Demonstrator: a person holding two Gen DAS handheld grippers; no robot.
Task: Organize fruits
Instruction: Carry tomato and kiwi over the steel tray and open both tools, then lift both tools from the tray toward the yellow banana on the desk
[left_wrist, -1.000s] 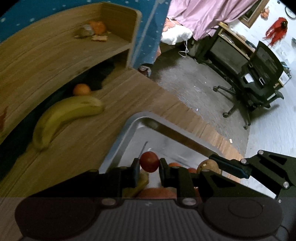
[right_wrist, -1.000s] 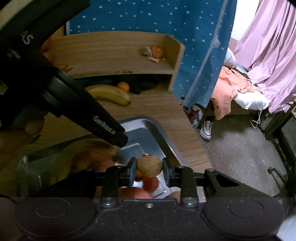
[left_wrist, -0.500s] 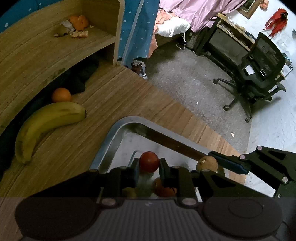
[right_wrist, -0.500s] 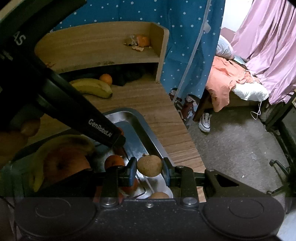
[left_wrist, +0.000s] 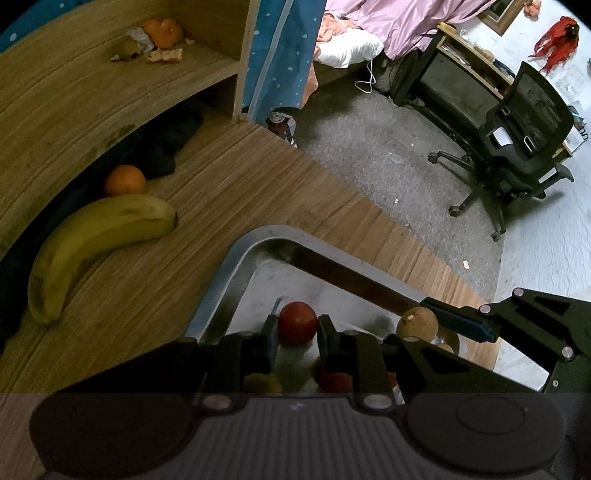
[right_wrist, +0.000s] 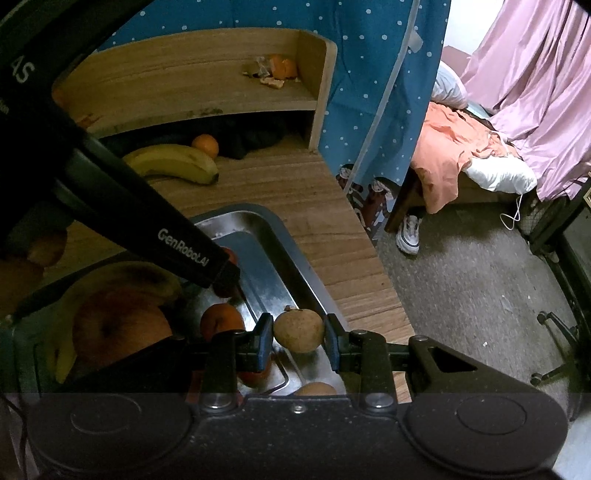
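A: Lettering on the black arm of the left hand-held gripper (right_wrist: 225, 275) reads "GenRobot.AI" in white; higher up, only "AS" shows.

B: And what does it pinch?

A: A smooth red fruit (left_wrist: 297, 322), held over the metal tray (left_wrist: 236, 258). The right hand-held gripper (right_wrist: 298, 338) is clamped on a rough brown fruit (right_wrist: 298, 330), held above the tray's right edge.

B: Any change from a second ago?

A: Both grips stay as they were. The left view has swung, so the banana (left_wrist: 96, 236) and the orange (left_wrist: 124, 180) on the desk (left_wrist: 236, 192) now sit further right in it, and more of the grey floor shows.

B: Surfaces?

A: The desk and the curved shelf (right_wrist: 192, 74) are pale wood with fine grain; orange peel (right_wrist: 282, 68) lies on the shelf. The tray is shiny steel with rounded corners, holding an orange fruit (right_wrist: 221, 319), a large reddish one (right_wrist: 118, 328) and another banana (right_wrist: 64, 354).
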